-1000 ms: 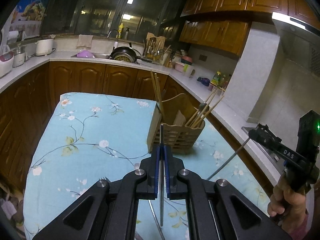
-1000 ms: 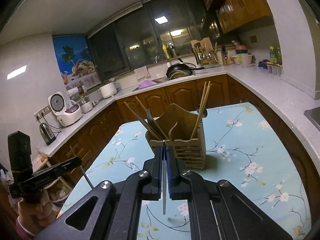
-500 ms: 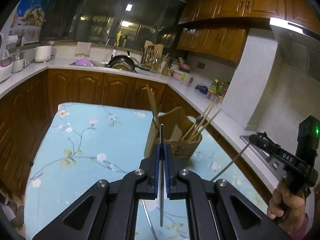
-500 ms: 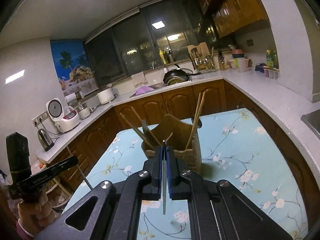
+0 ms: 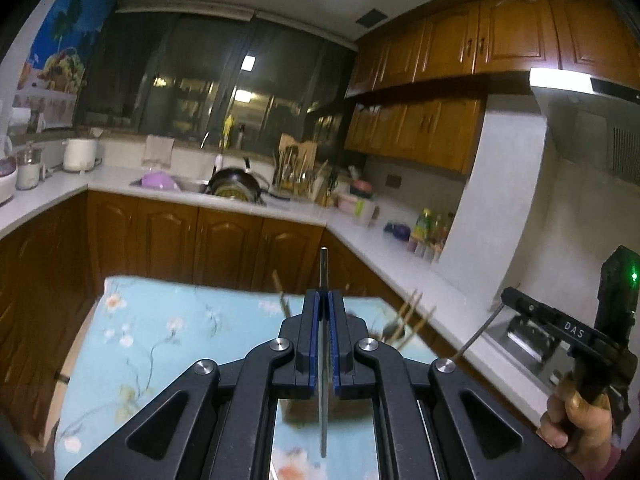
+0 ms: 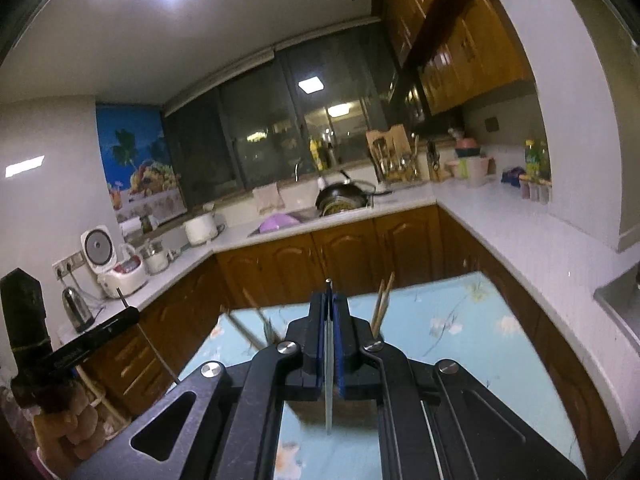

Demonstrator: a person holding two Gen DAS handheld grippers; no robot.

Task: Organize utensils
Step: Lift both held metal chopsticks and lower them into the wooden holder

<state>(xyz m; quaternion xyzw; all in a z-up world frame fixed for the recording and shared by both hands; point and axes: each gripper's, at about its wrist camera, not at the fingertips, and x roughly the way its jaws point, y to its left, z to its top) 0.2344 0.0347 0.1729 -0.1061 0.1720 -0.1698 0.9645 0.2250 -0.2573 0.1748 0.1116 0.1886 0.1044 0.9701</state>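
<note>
- The left hand-held gripper [image 5: 324,312] is clenched on a thin metal utensil handle [image 5: 323,276]; the rod runs straight along the gap between the blue pads, its tip poking out past them and its near end hanging back toward the camera. Which kind of utensil it is cannot be told.
- The right hand-held gripper [image 6: 329,316] is likewise clamped on a slim metal rod [image 6: 328,360], held the same way, tip forward.
- From the left wrist view, the right-hand tool shows off to the side, with its rod slanting down below it.
- Landmark: the wooden utensil holder stands on the flowered blue cloth [image 5: 160,332] of the worktop. In both views it is almost wholly hidden behind the gripper bodies; only what sticks out of it shows.
- Already in the holder: wooden chopsticks [image 6: 383,304] rising just right of the right gripper's pads, more sticks leaning out on the left [image 6: 248,326], and another bunch [image 5: 412,316] seen from the left wrist.
- Both grippers are raised above and in front of the holder, cameras tilted toward the far cabinets, so neither rod is over its opening.
- Judged progress: part done. Some utensils are sorted into the holder; the two held pieces remain to be dropped in. Whether more lie loose on the cloth behind the grippers cannot be seen.
</note>
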